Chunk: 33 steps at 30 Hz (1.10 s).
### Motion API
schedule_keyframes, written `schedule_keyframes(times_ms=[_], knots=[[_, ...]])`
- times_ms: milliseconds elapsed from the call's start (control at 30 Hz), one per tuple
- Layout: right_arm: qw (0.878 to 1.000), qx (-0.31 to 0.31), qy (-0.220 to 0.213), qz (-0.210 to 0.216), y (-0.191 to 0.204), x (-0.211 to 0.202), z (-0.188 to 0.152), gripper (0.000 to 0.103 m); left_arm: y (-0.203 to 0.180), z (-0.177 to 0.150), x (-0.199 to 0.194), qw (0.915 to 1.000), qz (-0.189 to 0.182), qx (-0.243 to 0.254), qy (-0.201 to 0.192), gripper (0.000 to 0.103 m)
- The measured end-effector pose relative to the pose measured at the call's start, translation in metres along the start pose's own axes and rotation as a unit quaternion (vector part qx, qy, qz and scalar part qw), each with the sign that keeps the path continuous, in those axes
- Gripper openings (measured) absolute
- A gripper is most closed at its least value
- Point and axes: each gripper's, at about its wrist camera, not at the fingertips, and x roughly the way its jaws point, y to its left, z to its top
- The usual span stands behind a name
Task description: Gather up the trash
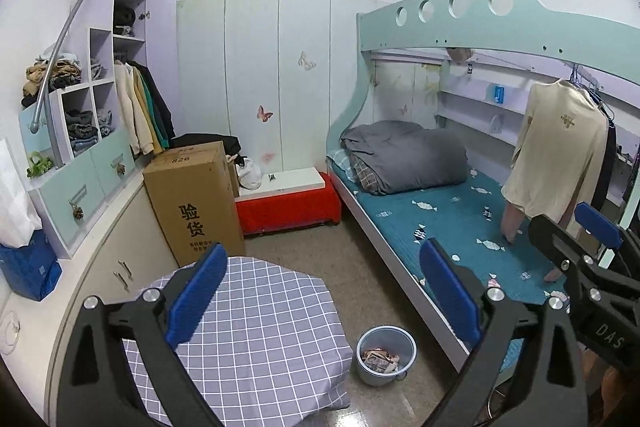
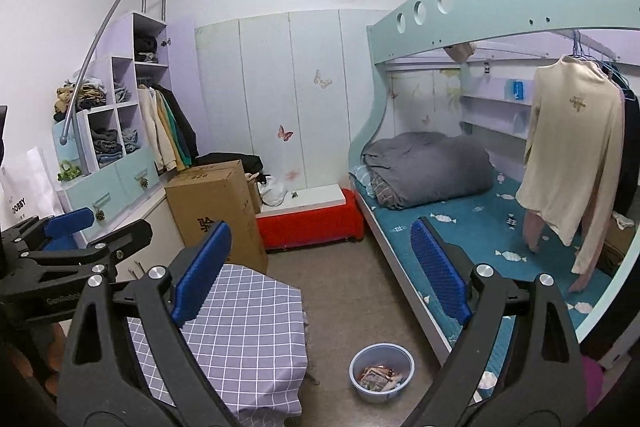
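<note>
Left gripper (image 1: 320,291): nearest the lens in the left wrist view, jaws spread wide with nothing between them, hanging over the near edge of the table.
Shelving (image 1: 92,115): at far left, stepped cubbies stuffed with folded clothes, jackets hanging beside them.
Cardboard box (image 1: 196,203): tall, upright on the floor, just behind the table.
Table (image 1: 256,331): low, draped in a grey checked cloth; its visible top shows no litter.
Red bench (image 1: 288,207): against the back wardrobe, well apart from both grippers.
Bin (image 1: 386,355): small pale-blue tub on the floor between the table and the bed, already holding crumpled wrappers and paper scraps.
Bed (image 1: 448,223): lower bunk with a teal candy-print sheet and a rolled grey quilt (image 1: 408,159) at the far end; a small pinkish scrap (image 1: 494,283) on the sheet near the front edge may be a wrapper, though it could equally be part of the print.
Right gripper (image 2: 322,275): jaws likewise released and empty, pointed across the room.
Step in hand: by the look of it, a pause between pickups, both grippers raised and scanning for what remains.
Next move: likely calls for picking a target, possibly that scrap on the bed, then lowering one gripper to pinch it and carrying it to the bin.
</note>
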Motion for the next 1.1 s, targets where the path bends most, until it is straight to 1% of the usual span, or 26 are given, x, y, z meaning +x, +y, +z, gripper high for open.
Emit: schedule_keyframes(times_ms=[433,1100], knots=[[1.0,0.0,0.002,-0.002,0.0016,-0.003,-0.0024,0.09,0.0053,-0.0013,-0.0076,0.9999,-0.003,-0.002,-0.015,0.095],[1.0,0.003,0.006,-0.001,-0.0002,-0.0021,-0.0027,0.09,0.001,0.0012,-0.0043,0.9999,-0.008,0.001,-0.012,0.095]])
